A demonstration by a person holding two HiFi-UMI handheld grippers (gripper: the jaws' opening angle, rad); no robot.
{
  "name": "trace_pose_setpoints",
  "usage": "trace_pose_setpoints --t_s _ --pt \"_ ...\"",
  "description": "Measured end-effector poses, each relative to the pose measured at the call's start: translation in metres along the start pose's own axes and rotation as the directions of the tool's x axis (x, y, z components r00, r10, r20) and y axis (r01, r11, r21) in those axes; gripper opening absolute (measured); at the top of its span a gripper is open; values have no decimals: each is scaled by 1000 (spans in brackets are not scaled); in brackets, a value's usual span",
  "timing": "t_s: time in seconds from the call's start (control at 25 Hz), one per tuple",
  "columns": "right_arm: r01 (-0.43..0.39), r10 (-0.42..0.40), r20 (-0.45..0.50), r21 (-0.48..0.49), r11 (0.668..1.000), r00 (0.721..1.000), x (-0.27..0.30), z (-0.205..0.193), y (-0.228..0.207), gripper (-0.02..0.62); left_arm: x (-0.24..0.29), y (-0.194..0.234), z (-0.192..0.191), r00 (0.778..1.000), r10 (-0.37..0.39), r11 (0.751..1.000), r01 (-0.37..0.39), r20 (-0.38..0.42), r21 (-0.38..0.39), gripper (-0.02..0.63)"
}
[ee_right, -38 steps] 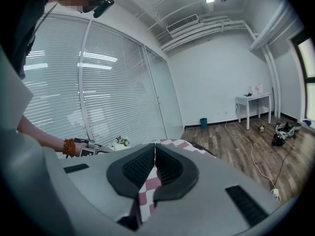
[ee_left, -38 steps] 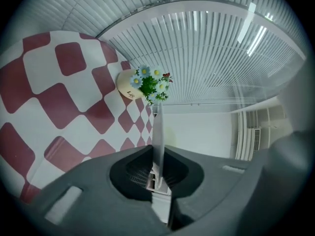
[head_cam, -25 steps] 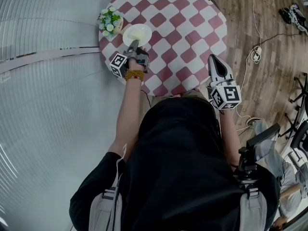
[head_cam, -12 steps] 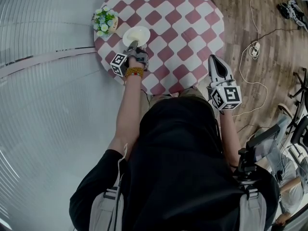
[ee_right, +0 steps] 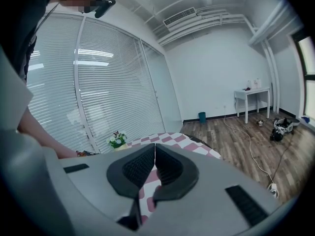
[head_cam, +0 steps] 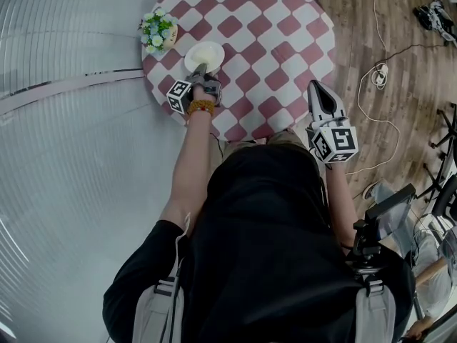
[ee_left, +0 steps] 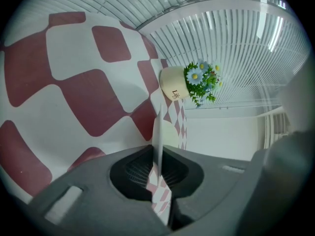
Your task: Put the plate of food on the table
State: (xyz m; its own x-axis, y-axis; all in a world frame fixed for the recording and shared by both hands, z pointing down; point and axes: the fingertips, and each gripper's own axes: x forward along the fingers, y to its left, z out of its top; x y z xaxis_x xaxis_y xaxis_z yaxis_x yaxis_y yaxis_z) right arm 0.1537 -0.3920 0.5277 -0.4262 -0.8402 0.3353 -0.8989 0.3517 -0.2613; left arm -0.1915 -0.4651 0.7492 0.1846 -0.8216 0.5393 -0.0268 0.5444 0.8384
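Note:
A white plate (head_cam: 205,55) with pale food rests on the round red-and-white checked table (head_cam: 271,41), near its left edge. My left gripper (head_cam: 199,72) is shut on the plate's near rim. In the left gripper view the plate (ee_left: 158,132) appears edge-on, clamped between the dark jaws, with the checked cloth right beside it. My right gripper (head_cam: 320,91) hangs at the table's near right edge, shut and holding nothing. In the right gripper view its jaws (ee_right: 154,167) meet with no gap.
A small pot of flowers (head_cam: 158,31) stands on the table just left of the plate; the flower pot (ee_left: 189,82) also shows close beyond the plate. Cables (head_cam: 375,77) trail over the wooden floor on the right. White blinds (head_cam: 64,156) fill the left.
The left gripper and plate have hardly shifted against the table and flower pot. The view moved slightly. The right gripper has stayed where it was.

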Motion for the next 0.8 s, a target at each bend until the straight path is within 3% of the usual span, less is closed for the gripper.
trace_pose_setpoints --t_s 0.36,0.8 --pt "-14 14 2 -11 1000 1000 4 2 4 11 -8 20 1 995 101 995 -101 -2 11 20" --pt "-34 34 6 -8 999 999 7 2 10 11 -11 25 1 997 79 995 -77 -27 64 20"
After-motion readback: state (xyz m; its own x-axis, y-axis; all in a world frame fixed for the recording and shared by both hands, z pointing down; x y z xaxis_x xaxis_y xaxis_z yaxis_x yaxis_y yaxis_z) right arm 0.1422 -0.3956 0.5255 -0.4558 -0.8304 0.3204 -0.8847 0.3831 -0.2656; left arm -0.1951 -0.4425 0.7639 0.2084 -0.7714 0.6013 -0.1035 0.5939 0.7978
